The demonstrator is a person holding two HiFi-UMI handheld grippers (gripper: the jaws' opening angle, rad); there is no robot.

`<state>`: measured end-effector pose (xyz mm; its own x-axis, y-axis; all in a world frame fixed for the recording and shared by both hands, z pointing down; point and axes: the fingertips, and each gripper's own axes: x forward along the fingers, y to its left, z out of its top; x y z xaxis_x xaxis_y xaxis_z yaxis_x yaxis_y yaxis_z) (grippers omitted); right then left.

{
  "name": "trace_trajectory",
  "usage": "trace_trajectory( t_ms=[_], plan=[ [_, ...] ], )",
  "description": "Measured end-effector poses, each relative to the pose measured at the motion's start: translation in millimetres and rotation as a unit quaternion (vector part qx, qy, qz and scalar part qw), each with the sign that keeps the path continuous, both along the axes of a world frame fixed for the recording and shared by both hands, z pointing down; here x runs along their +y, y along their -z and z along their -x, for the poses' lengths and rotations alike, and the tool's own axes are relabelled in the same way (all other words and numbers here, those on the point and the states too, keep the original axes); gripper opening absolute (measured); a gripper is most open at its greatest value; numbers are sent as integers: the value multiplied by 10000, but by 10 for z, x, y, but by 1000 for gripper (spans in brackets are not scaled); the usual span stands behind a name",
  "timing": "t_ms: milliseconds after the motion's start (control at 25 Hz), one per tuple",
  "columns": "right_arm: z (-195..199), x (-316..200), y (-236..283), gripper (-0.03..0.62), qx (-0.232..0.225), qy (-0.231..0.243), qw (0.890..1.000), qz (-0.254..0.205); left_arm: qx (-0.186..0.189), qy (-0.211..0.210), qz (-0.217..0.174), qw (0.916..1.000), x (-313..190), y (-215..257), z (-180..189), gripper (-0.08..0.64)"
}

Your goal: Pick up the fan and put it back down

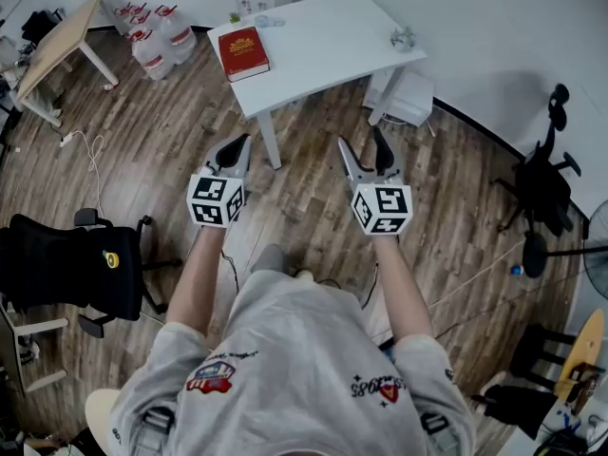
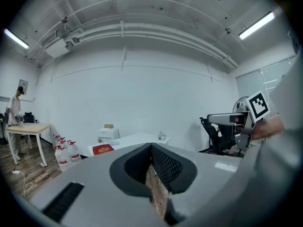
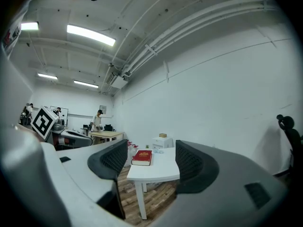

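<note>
The fan (image 1: pixel 598 251) shows only at the far right edge of the head view: a round grille on a pole with a dark base, well to the right of both grippers. My left gripper (image 1: pixel 235 150) is held out level over the wood floor, shut with nothing in it; in the left gripper view its pads (image 2: pixel 163 167) meet at the tip. My right gripper (image 1: pixel 365 155) is beside it, open and empty. In the right gripper view (image 3: pixel 151 148) its jaws stand wide apart and frame the white table (image 3: pixel 158 167).
The white table (image 1: pixel 323 46) stands just ahead, with a red book (image 1: pixel 243 52) on it. Water bottles (image 1: pixel 157 31) and a wooden table (image 1: pixel 57 46) are at the back left. Black office chairs stand at left (image 1: pixel 71 269) and right (image 1: pixel 541 183). A person (image 3: pixel 98 119) stands at the wooden table.
</note>
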<state>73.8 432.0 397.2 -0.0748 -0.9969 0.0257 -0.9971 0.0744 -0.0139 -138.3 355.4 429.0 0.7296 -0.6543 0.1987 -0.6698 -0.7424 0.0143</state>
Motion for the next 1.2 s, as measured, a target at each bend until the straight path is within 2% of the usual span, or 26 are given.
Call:
trace_trajectory(
  t_ms=[200,440,960,1200],
  plan=[
    [-192,-212,-126,302,-24,38,9998,199,19,9,56,10000,-242,-34,-201,3],
    [-346,-809,-162,299,6,45,9998,197,26,-3,141,9999,-849,-151,-384,4],
    [-663,-2779,-134,295,72,3,9996,277,57,-193,204,9996,-2852,-150,-846,5],
    [-655,-3572,-159,288,71,-44,9994,328,61,-235,180,9995,-3631,-147,-886,5]
  ],
)
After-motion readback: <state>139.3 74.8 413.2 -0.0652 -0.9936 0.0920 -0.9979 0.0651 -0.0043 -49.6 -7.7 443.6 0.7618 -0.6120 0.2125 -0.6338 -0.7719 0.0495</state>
